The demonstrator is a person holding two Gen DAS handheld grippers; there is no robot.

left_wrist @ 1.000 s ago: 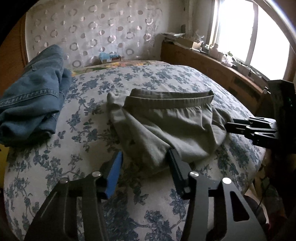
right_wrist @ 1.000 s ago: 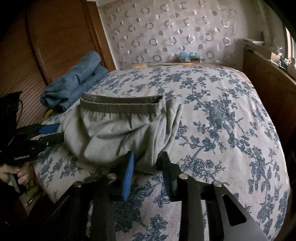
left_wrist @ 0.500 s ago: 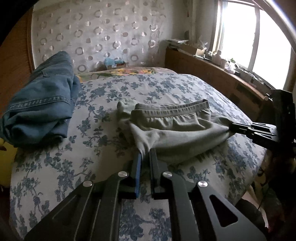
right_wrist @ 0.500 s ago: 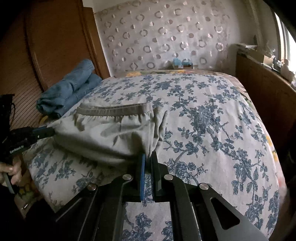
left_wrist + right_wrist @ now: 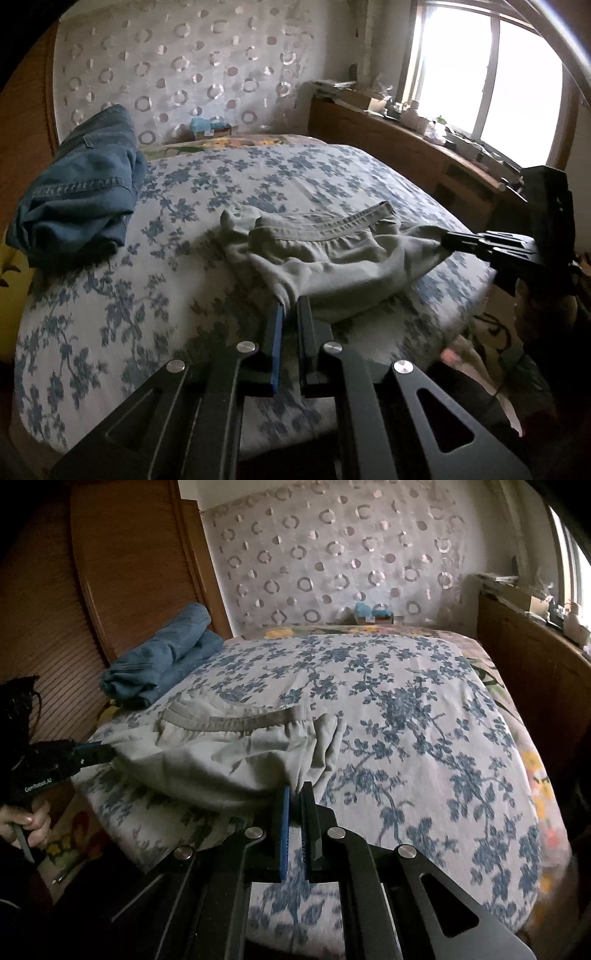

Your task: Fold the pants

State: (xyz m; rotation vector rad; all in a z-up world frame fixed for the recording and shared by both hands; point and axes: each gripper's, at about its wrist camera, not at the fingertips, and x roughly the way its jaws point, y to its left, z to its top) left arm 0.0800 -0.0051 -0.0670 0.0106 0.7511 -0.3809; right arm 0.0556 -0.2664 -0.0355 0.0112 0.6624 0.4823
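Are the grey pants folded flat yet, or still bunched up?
Still bunched. The grey pants lie rumpled with the waistband curved, near corners pinched by the left gripper and right gripper.

Folded blue jeans [image 5: 79, 184] on a floral bedspread [image 5: 424, 716], circle-patterned headboard [image 5: 184, 66] behind, bright window [image 5: 491, 74] alongside

Left gripper [image 5: 290, 301]: jaws closed on a pinch of fabric at the near edge, fingers angled downward. Right gripper [image 5: 294, 788]: jaws closed likewise on fabric, fingers angled downward. Each gripper appears at the side of the other's view. A hand [image 5: 26, 818] grips the left gripper's handle.
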